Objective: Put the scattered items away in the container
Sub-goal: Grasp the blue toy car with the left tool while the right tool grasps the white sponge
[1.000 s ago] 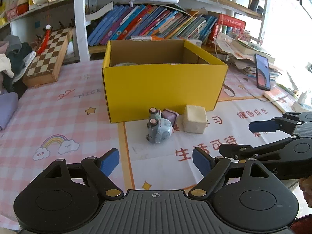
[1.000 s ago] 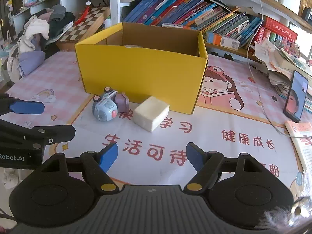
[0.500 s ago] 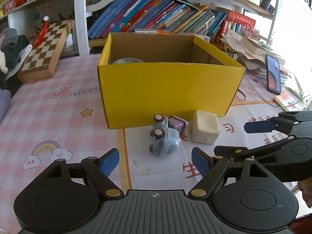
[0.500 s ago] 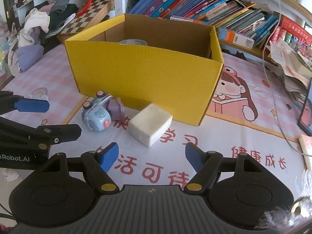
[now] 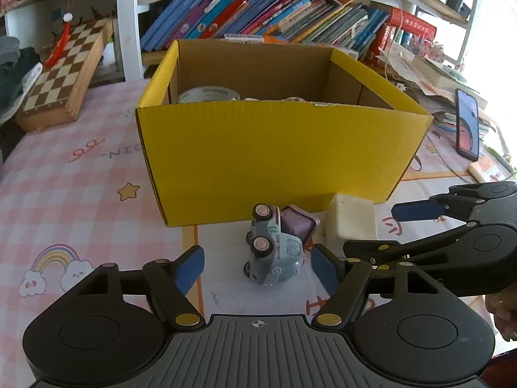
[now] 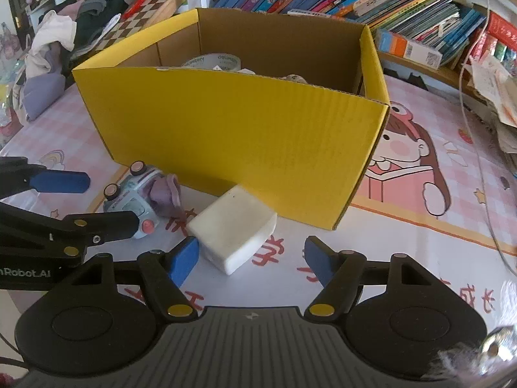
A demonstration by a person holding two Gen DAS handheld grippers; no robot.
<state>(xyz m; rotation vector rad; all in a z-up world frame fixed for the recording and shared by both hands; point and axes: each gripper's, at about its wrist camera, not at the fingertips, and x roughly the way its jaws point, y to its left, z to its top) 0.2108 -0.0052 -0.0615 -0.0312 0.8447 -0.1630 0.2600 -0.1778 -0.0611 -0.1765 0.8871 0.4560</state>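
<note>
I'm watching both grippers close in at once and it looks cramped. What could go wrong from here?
The toy car lies on its side against the purple item, so the closing left gripper may nudge or snag both. The white block sits close by, so the right gripper, jaws also closing, could bump the left one.

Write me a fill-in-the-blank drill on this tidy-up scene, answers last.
1. The toy car lies on its ____.
2. The cream block sits in front of the ____ box.
3. A roll of ____ lies inside the box.
4. Neither the left gripper nor the right gripper ____ anything.

Answers: side; yellow; tape; holds
</note>
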